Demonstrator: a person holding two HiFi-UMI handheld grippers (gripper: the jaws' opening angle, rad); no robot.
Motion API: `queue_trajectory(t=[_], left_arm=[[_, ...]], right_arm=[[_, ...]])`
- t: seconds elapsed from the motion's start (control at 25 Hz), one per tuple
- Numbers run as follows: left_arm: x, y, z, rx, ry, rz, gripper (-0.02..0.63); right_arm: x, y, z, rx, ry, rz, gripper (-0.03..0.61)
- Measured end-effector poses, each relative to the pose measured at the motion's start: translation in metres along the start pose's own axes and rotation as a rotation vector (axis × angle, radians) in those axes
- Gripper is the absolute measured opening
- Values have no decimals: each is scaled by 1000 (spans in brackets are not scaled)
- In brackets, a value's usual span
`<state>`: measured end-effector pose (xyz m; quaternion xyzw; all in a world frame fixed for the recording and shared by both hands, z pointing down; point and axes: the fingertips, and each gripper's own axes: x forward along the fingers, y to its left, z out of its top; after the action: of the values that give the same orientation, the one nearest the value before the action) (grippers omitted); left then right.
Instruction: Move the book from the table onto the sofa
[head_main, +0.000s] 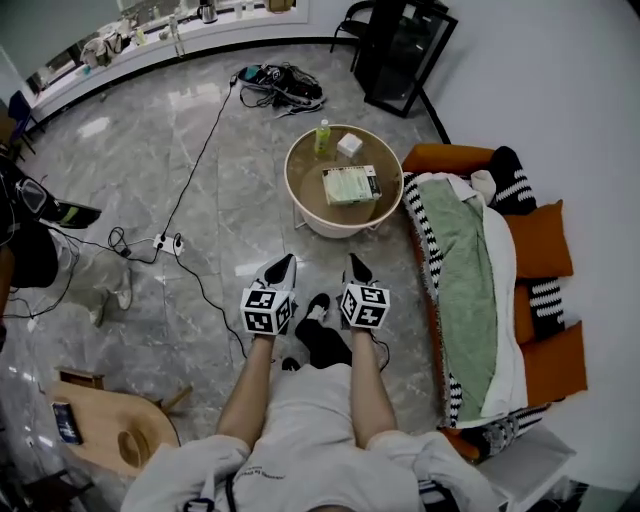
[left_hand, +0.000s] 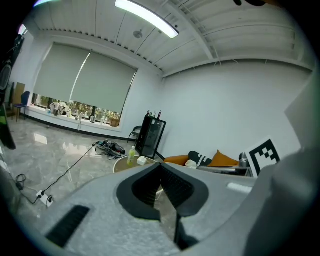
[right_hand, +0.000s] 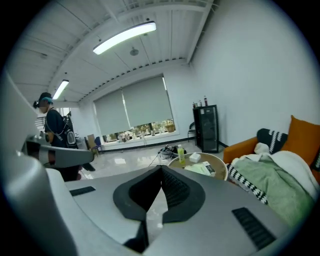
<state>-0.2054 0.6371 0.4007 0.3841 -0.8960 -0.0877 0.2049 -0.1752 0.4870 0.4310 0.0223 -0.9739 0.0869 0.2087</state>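
Step in hand: approach, nothing picked up yet. My left tool (head_main: 283, 266) and right tool (head_main: 357, 268): both closed, empty. Book (head_main: 351, 185): flat on the round table (head_main: 305, 180), ahead of both tools, well apart. Sofa (head_main: 545, 370): right of my right tool. Next move, I judge: reach forward, open, take the book's edge.

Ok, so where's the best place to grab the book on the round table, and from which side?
Probably the near long edge of the book, coming in low from your side. It lies flat on the table, and that edge faces you unobstructed, while the bottle and white box stand behind it.
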Motion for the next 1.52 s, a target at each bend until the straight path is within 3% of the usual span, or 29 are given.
queue_trajectory(t=[0.12, 0.28, 0.44, 0.56, 0.88, 1.08, 1.36, 1.52], left_arm=[[29, 16, 24, 21, 8, 3, 9], [62, 24, 49, 73, 56, -17, 9], [105, 33, 70, 99, 65, -44, 9], [146, 29, 85, 86, 61, -56, 9], [237, -12, 80, 125, 167, -146, 9], [279, -49, 84, 321, 180, -219, 9], [306, -70, 68, 261, 180, -247, 9], [309, -54, 70, 217, 173, -223, 9]], right_arm=[[48, 21, 22, -52, 19, 60, 5], [89, 15, 41, 84, 8, 25, 5], [127, 9, 55, 62, 16, 47, 5], [146, -26, 77, 89, -10, 50, 6], [159, -144, 88, 174, -36, -108, 5], [154, -203, 75, 233, -33, -194, 5], [124, -262, 53, 287, -37, -306, 6], [117, -266, 51, 246, -6, -315, 5]])
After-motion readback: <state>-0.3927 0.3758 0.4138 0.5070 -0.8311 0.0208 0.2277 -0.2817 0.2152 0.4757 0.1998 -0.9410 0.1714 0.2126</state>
